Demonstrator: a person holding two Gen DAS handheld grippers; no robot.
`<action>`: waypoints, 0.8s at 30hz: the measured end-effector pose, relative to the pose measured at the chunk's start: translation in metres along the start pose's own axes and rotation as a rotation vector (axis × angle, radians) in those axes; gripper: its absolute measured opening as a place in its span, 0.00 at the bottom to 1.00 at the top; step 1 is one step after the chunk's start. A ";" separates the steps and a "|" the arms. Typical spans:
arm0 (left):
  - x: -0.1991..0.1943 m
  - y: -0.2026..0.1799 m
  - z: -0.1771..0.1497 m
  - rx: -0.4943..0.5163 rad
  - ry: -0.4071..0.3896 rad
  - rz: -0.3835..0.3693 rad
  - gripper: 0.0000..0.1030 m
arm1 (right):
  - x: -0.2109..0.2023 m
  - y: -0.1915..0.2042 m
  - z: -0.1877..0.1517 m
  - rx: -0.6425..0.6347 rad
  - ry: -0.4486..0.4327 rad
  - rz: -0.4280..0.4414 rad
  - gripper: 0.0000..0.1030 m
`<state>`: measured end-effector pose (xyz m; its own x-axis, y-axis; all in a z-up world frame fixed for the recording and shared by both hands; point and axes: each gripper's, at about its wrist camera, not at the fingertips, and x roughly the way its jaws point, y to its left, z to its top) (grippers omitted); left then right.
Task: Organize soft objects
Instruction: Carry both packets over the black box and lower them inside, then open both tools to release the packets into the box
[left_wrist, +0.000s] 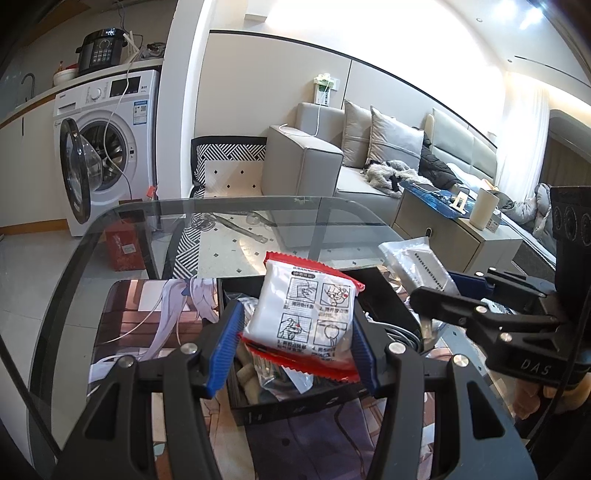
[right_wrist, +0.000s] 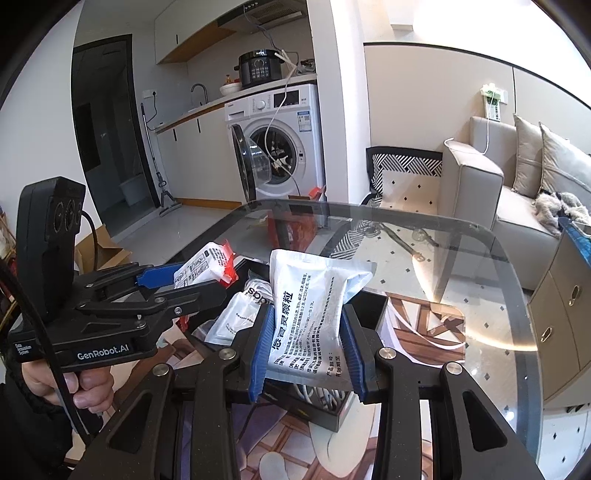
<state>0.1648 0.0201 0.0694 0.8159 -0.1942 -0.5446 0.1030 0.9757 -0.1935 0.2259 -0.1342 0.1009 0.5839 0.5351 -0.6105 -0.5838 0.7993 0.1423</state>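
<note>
My left gripper (left_wrist: 295, 343) is shut on a white soft packet with red edges (left_wrist: 310, 314) and holds it above a black open box (left_wrist: 384, 291) on the glass table. My right gripper (right_wrist: 306, 350) is shut on a white-and-silver medicine pouch with blue print (right_wrist: 314, 306), also above the box (right_wrist: 369, 306). Each gripper shows in the other's view: the right one (left_wrist: 436, 295) with its pouch (left_wrist: 417, 266), the left one (right_wrist: 184, 280) with its red-edged packet (right_wrist: 207, 266). The box holds more packets (right_wrist: 236, 321) and cables.
The glass table (right_wrist: 480, 295) has a printed mat (left_wrist: 147, 317) under the box. Behind it stand a washing machine with its door open (left_wrist: 99, 147), a red box on the floor (left_wrist: 123, 247), a grey sofa (left_wrist: 306, 162) and a low cabinet (left_wrist: 454, 229).
</note>
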 end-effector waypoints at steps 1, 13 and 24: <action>0.002 0.000 0.000 -0.001 0.002 0.001 0.53 | 0.005 0.000 0.001 -0.001 0.005 0.001 0.35; 0.024 0.006 -0.002 -0.010 0.031 0.023 0.53 | 0.052 -0.012 0.007 0.002 0.068 -0.015 0.35; 0.037 0.006 -0.004 0.005 0.054 0.029 0.53 | 0.074 -0.021 0.003 0.024 0.120 -0.021 0.35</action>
<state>0.1934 0.0179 0.0448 0.7867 -0.1704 -0.5934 0.0823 0.9815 -0.1728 0.2832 -0.1111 0.0552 0.5234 0.4824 -0.7024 -0.5572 0.8174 0.1461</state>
